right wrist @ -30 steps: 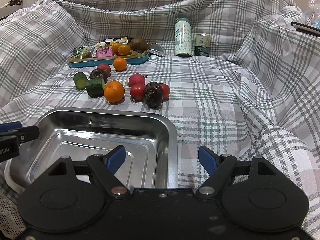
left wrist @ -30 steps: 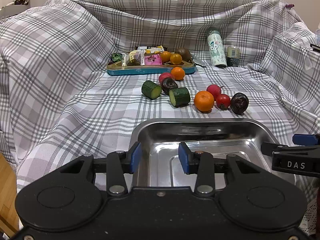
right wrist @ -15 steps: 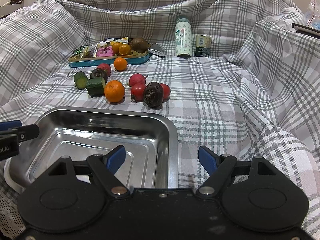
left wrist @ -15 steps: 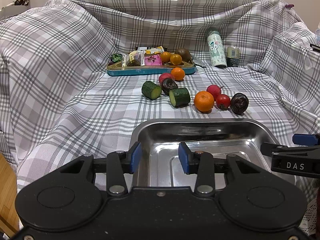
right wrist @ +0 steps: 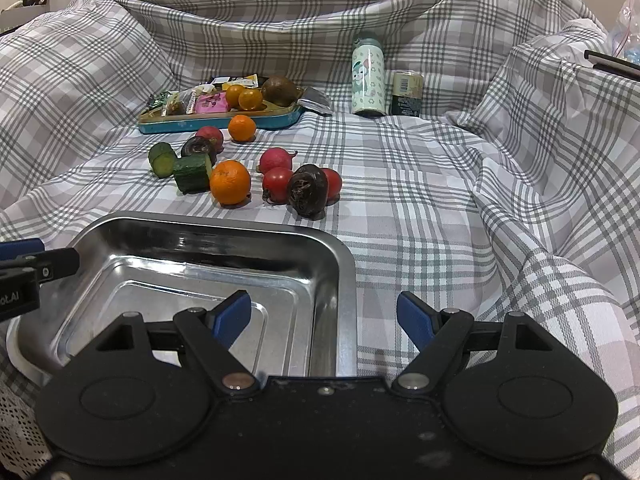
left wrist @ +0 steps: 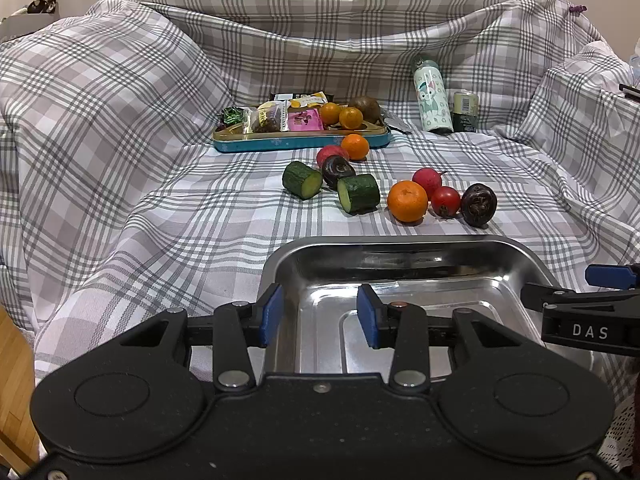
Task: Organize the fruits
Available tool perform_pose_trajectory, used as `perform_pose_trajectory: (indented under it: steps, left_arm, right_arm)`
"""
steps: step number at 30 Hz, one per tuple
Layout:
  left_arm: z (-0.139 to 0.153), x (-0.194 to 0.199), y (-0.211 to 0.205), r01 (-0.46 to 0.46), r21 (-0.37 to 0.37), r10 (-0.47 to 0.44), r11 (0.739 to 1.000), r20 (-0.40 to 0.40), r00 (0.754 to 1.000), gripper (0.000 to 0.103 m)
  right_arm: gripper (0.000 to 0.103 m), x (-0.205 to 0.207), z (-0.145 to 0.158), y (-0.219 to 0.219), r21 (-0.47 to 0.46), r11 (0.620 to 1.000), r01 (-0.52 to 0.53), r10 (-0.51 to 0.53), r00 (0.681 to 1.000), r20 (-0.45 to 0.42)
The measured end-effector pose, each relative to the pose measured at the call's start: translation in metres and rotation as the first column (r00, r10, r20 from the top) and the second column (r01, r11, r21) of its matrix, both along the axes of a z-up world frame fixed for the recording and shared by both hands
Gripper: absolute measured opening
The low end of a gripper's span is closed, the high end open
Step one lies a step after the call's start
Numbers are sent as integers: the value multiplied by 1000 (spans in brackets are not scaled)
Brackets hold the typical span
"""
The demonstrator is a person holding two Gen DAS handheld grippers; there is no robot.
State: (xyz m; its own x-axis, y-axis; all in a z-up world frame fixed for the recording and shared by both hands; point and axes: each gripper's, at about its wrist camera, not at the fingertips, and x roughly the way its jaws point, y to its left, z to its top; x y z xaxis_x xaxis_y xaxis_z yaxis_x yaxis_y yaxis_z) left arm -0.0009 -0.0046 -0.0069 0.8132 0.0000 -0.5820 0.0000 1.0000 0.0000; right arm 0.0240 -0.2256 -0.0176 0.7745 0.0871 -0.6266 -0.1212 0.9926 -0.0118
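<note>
Over the steel tray (left wrist: 404, 248), left gripper (left wrist: 319, 312) and right gripper (right wrist: 324, 314) hover, jaws apart, empty; fruit beyond.

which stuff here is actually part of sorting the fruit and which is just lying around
Part of the job:
steel tray
big orange
small orange
red fruits
dark round fruits
left hand-held gripper and right hand-held gripper, both open

Lying about:
cucumber pieces
blue snack tin
patterned bottle
small can
</note>
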Motion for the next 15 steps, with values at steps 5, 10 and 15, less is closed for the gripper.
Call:
perform_pose_trajectory:
  steps: [5, 10, 15]
  left_arm:
    - [2, 0, 0, 0, 1, 0, 1000, -1, 1000, 48]
    - [6, -2, 1, 1, -3, -1, 1000, 1, 1000, 48]
    - [8, -3, 0, 7, -7, -7, 1000, 4, 1000, 48]
  right_arm:
    - [82, 0, 0, 0, -2, 1000, -1, 1, 1000, 0]
    - [82, -4, 2, 1, -9, 1000, -2, 2, 1000, 19]
    - [82, -10, 7, -1, -15, 1000, 22, -21, 997, 73]
